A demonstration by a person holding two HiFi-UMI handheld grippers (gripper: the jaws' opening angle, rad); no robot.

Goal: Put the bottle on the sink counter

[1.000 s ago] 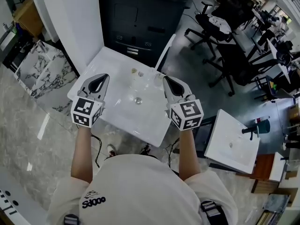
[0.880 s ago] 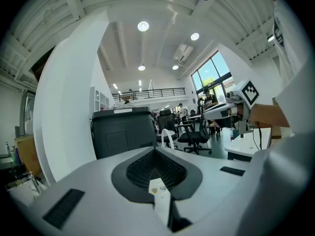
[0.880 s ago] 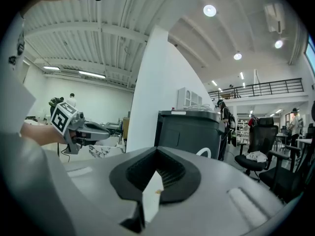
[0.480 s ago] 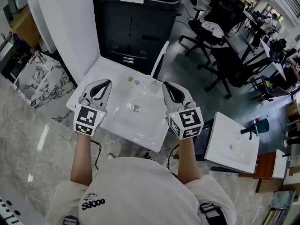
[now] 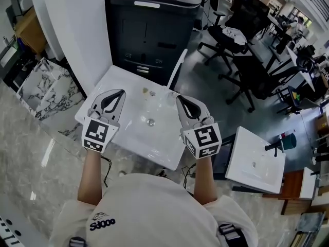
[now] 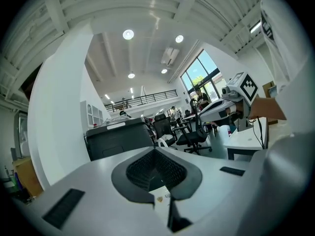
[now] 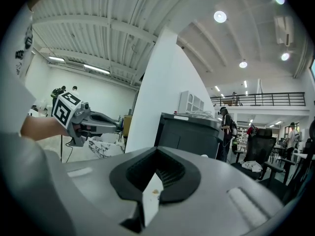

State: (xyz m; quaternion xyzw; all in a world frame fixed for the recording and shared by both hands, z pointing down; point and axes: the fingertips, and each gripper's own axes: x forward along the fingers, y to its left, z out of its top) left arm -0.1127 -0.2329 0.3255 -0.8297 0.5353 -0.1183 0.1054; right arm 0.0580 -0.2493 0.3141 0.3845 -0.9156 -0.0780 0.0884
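Left hand-held gripper (image 5: 119, 92) and right hand-held gripper (image 5: 179, 98), both pressed together and empty, hover over the white sink (image 5: 128, 130). A clear bottle (image 6: 224, 134) stands at the sink's far right edge, near the right one.

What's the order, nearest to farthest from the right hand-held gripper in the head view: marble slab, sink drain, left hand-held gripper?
1. sink drain: just left of the right hand-held gripper, down in the white basin.
2. left hand-held gripper: across the basin, on the left.
3. marble slab: far left, past the sink's edge.
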